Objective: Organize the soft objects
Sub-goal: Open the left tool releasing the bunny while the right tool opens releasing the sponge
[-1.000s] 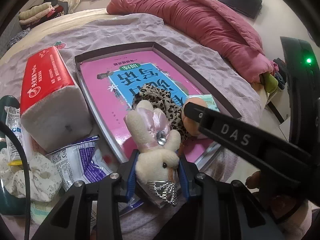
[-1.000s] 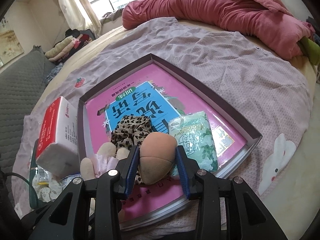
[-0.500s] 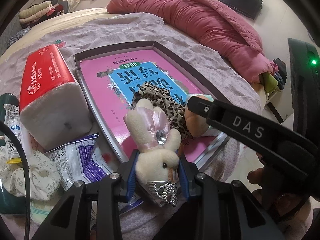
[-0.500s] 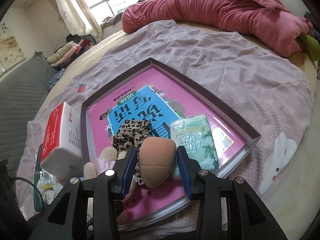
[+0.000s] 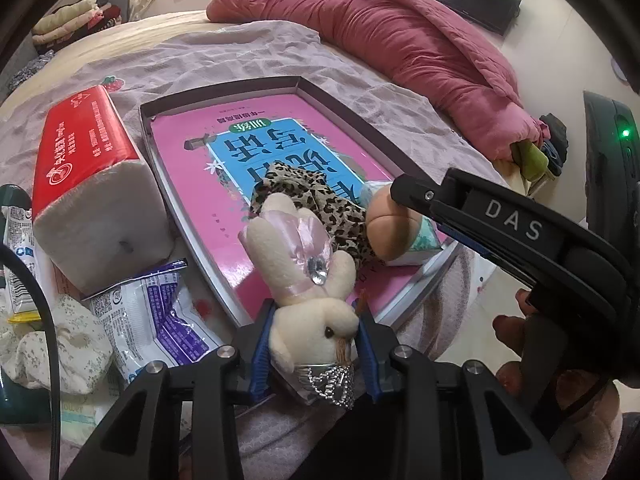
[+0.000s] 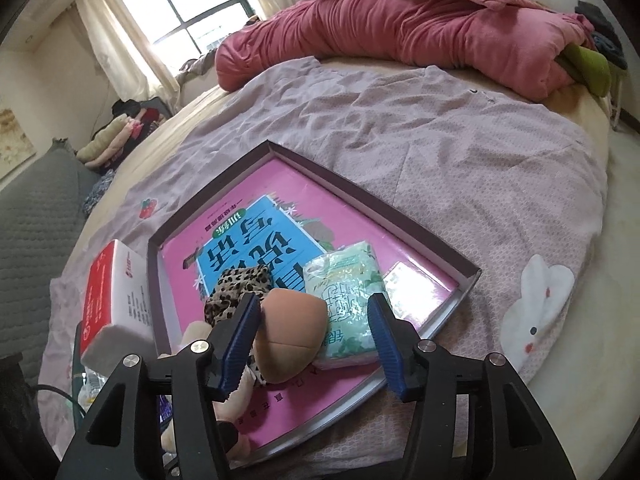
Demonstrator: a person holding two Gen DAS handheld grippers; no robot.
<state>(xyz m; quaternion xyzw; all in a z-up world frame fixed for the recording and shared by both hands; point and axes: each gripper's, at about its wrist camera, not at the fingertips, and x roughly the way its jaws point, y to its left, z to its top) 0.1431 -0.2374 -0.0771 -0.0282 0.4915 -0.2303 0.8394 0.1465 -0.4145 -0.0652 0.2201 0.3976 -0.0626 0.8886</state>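
Pinches the plush rabbit (image 5: 308, 280) at the head between the blue pads of the left gripper (image 5: 314, 332), clamped firmly enough to dent the pile. Holds it low at the near edge of the tray (image 6: 400, 216), ears aimed into the tray, probably waiting its turn to go down. Shows cream fur, pink satin ear linings, a clear gem at the bow, a black bead eye and a silvery chain under the chin.

Spreads the jaws of the right gripper (image 6: 312, 340), opening at this moment, around the peach puff (image 6: 290, 338): left pad at most brushing it, right pad well clear. Looks like a release, with the puff already resting inside the tray, partly on the leopard-print cloth (image 6: 236, 284) and just beside the green-and-white tissue packet (image 6: 348, 300). Reads as a rounded, seamed, squashy lump, matte and tan-pink.

Keeps the small soft things bunched in the near corner, on top of the pink book (image 6: 288, 184) lining the tray, leaving the far half free. Leaves the red tissue pack (image 5: 84, 168), a crumpled blue-and-white wrapper (image 5: 160, 312) and a cream floral scrunchie (image 5: 60, 340) outside the tray, to its left in the left wrist view.

Rests everything on the wrinkled lilac sheet (image 6: 440, 140), with the pink duvet (image 6: 400, 28) heaped along the far side.
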